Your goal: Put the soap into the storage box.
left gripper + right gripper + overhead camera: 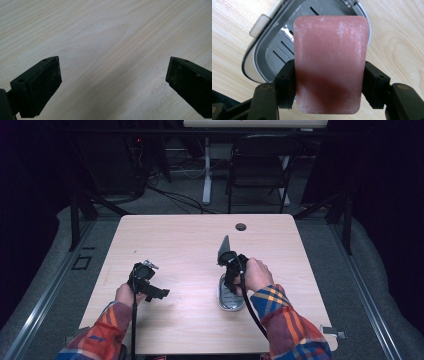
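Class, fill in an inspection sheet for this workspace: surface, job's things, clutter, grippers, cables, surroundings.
Surface: pale wooden table, round hole near far edge.
Job's things: pink soap bar over an open grey slotted soap case.
Clutter: nothing seen.
Grippers: right gripper shut on the soap bar; left gripper open, nothing between its jaws.
Cables: black cable trails from right gripper.
Surroundings: dark room, folding chair beyond the table.

Light wood table [190,245], grain running lengthwise, with a round cable hole [241,226] near the far edge at about 1 o'clock. Grey slotted soap dish [227,299] lying flat on it at about 5 o'clock from centre.
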Tool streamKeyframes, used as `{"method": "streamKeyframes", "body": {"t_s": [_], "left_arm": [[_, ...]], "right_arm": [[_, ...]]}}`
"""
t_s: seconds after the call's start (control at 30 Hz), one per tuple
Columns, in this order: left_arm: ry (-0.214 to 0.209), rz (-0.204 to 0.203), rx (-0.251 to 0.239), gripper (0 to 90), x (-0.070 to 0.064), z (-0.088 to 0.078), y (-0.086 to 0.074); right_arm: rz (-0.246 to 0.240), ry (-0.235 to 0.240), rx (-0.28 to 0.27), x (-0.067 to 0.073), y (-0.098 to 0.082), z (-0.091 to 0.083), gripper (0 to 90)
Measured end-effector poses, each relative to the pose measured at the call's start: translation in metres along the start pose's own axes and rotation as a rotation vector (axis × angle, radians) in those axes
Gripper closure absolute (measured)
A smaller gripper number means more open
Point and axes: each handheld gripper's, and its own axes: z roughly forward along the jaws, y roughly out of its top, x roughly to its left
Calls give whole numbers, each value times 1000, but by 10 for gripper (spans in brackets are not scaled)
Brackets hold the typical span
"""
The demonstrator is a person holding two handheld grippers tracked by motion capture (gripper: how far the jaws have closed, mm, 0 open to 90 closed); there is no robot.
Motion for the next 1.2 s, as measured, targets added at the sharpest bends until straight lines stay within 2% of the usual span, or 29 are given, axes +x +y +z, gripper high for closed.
{"method": "streamKeyframes", "body": {"t_s": [0.17, 0.27, 0.4, 0.53, 0.57, 0.6, 0.63, 0.83, 0.97, 1.1, 1.2], "left_arm": [[6, 1, -2, 2, -1, 0, 0], [5, -1, 0, 2, -1, 0, 0], [6, 1, 0, 2, -1, 0, 0], [4, 0, 0, 2, 0, 0, 0], [6, 1, 1, 2, -1, 0, 0], [6, 1, 2, 2, -1, 0, 0], [6, 1, 2, 2, -1, 0, 0], [2, 2, 6, 2, -1, 0, 0], [4, 5, 9, 2, -1, 1, 0], [4, 6, 14, 3, -1, 1, 0], [4, 5, 12, 3, -1, 1, 0]], "right_arm": [[13, 5, -15, 5, 3, 3, 370], [7, -6, 0, 6, 4, 3, 370], [24, -6, -5, 8, 5, 4, 367], [20, -8, -10, 10, 4, 2, 363], [20, -5, -19, 9, 3, 0, 362], [45, 9, -57, 10, 0, 1, 362], [22, 1, -30, 9, 0, -2, 364], [7, 24, -45, 5, -9, -9, 411], [16, 64, -87, 5, -14, -9, 425], [-29, 79, -96, 3, -19, -12, 416], [-28, 74, -127, 0, -25, -16, 418]]}}
